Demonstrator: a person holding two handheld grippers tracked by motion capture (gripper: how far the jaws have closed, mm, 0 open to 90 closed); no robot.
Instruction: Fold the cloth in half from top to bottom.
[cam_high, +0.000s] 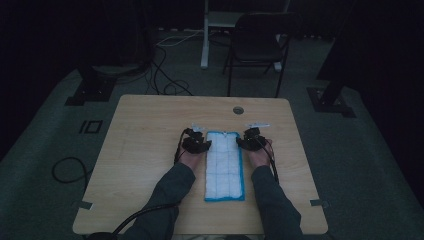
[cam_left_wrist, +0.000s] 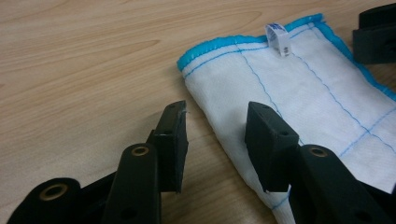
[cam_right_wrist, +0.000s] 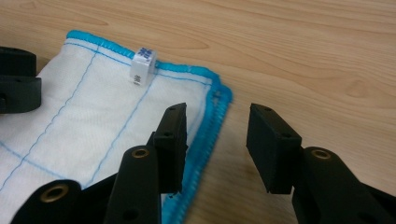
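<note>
Lying flat: a folded white cloth (cam_high: 225, 166) with blue edging is spread lengthwise on the wooden table (cam_high: 145, 135), between both hands.
Left gripper (cam_left_wrist: 215, 135): jaws are spread apart over the cloth's folded edge, nothing pinched.
Right gripper (cam_right_wrist: 217, 140): jaws are parted astride the blue hem, nothing clamped.
Label tag (cam_right_wrist: 142, 65): seen standing at the far hem.

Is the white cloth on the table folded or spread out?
Folded. In the left gripper view the cloth has a plain doubled edge on one long side, while the blue hem runs along the others. It lies flat as a narrow strip on the table.
</note>
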